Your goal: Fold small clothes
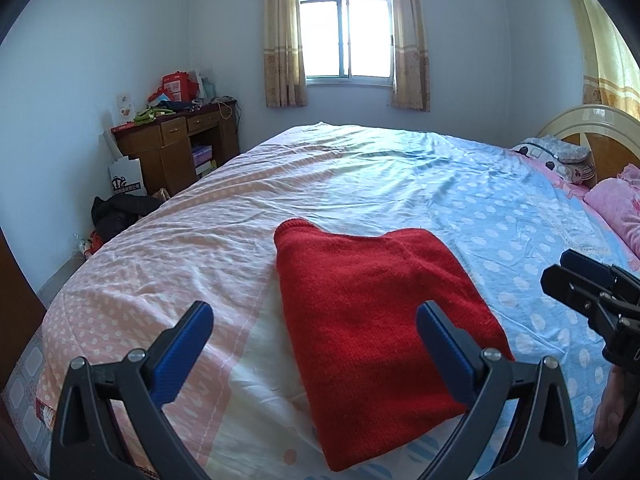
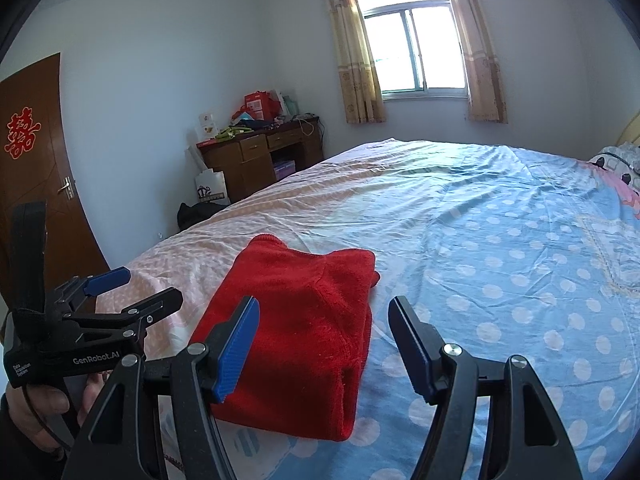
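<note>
Both my left gripper [image 1: 316, 344] and right gripper [image 2: 324, 340] hover spread and empty above the folded red sweater [image 1: 372, 320] on the bed [image 1: 480, 208]; I should lift away cleanly without snagging it.

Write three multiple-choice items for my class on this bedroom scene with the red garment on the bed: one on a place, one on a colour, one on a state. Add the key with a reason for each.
1. Where does the red garment lie?
A. on the wooden desk
B. on the bed sheet
C. on the floor

2. What colour are the pads on the gripper fingers?
A. blue
B. yellow
C. white

3. In what state is the garment?
A. spread out flat with its sleeves wide
B. hanging from a gripper
C. folded into a compact block

Key:
1 B, it rests on the dotted bed sheet, far from the wooden desk.
2 A, the ribbed pads show blue in both wrist views.
3 C, it forms a neat block with layered edges, and both the left gripper and the right gripper stand open, clear of it.
</note>
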`<state>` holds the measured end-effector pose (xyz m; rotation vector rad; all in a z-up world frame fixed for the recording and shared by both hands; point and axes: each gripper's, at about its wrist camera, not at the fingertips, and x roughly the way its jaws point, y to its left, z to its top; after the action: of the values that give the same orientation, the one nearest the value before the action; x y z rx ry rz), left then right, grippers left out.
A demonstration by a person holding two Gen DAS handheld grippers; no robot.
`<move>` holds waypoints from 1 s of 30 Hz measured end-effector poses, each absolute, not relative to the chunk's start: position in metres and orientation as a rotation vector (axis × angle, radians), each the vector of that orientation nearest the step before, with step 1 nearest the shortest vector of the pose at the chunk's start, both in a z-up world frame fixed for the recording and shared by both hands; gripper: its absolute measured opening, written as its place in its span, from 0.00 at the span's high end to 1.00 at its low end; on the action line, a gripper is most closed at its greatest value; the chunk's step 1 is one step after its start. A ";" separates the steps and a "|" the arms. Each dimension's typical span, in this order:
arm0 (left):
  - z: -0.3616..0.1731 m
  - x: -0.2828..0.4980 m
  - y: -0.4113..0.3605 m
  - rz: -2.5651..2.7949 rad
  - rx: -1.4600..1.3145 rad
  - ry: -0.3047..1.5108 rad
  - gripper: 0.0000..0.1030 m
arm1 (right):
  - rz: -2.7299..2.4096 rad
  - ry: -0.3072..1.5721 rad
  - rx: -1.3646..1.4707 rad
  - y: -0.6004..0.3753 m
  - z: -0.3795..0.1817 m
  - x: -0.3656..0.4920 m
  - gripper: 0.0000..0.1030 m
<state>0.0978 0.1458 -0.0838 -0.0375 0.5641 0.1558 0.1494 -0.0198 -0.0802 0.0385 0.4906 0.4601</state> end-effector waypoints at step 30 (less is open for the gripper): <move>-0.080 0.095 0.146 0.155 -0.050 0.566 0.00 | 0.458 0.462 0.038 -0.020 -0.076 0.142 0.34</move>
<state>0.0951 0.1462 -0.0803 -0.0498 0.5662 0.1546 0.1425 -0.0202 -0.0757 0.0376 0.4619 0.4584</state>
